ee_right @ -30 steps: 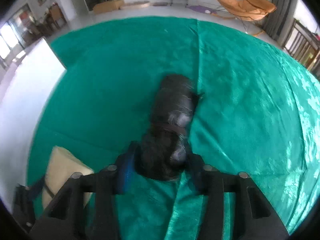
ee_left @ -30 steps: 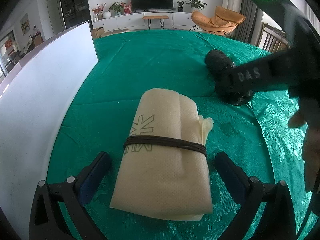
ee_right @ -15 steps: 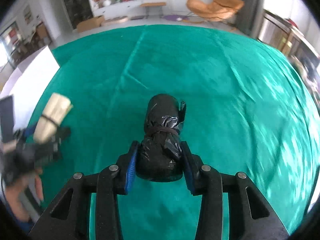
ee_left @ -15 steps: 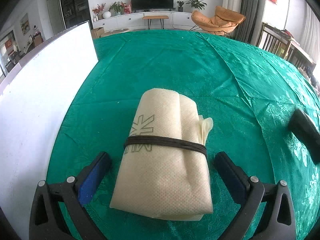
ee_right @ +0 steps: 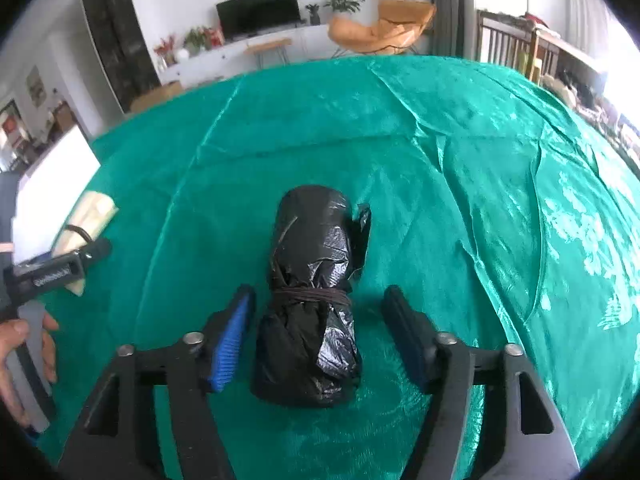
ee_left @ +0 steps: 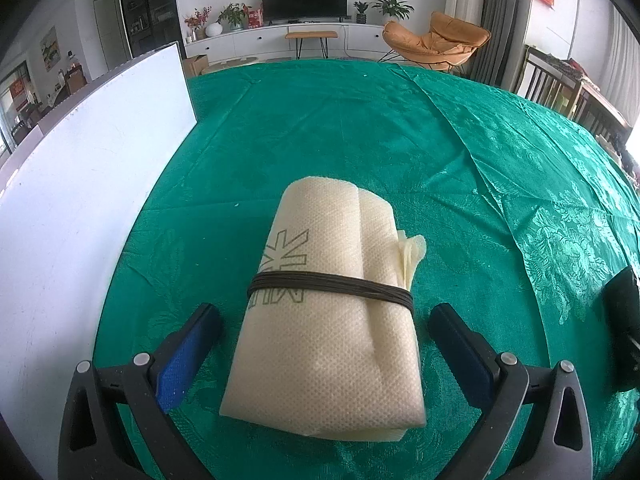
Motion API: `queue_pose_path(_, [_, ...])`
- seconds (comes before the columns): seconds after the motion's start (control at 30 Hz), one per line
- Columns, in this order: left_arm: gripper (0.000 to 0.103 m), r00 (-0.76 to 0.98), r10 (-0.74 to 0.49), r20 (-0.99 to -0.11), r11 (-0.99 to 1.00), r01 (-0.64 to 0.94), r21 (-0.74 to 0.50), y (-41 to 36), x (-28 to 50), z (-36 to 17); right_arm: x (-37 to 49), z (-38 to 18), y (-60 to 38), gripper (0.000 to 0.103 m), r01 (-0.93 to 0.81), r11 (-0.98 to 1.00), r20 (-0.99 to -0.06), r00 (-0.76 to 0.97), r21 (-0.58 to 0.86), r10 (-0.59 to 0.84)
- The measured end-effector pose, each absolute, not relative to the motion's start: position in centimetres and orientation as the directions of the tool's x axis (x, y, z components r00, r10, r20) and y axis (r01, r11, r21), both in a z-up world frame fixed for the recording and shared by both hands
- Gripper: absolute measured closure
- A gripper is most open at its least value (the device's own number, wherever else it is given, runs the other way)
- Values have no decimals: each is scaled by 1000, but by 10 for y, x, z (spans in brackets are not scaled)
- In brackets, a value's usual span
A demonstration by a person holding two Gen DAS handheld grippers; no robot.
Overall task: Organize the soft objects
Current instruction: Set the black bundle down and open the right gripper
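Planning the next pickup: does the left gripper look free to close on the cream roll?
Probably yes: the left gripper is open, astride the cream roll, nothing between.

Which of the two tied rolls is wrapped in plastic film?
The black roll between the right gripper's opening jaws: glossy crinkled plastic. The cream roll is dimpled fabric with printing.

Bright daylight fills a living room behind the green tablecloth [ee_left: 360,128]. A dark television [ee_left: 304,0] sits over a long white cabinet [ee_left: 280,38], with potted plants [ee_left: 390,4] alongside. An orange lounge chair [ee_left: 436,42] stands by grey curtains [ee_left: 490,20].
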State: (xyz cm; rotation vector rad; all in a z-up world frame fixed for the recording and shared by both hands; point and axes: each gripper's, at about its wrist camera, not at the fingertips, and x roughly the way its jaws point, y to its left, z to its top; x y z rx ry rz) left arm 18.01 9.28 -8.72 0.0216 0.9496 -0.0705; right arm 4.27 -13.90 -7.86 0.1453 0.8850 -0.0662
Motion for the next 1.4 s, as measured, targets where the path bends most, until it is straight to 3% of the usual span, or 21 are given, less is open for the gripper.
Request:
queue_pose_path(0.17, [0, 580, -50, -813, 997, 70, -12, 93, 180, -88, 47, -82, -124, 25, 85, 996, -786, 615, -7, -58])
queue_pose_path(1.4, [0, 580, -50, -813, 998, 69, -12, 93, 180, -87, 44, -81, -118, 23, 89, 996, -787, 615, 0, -55])
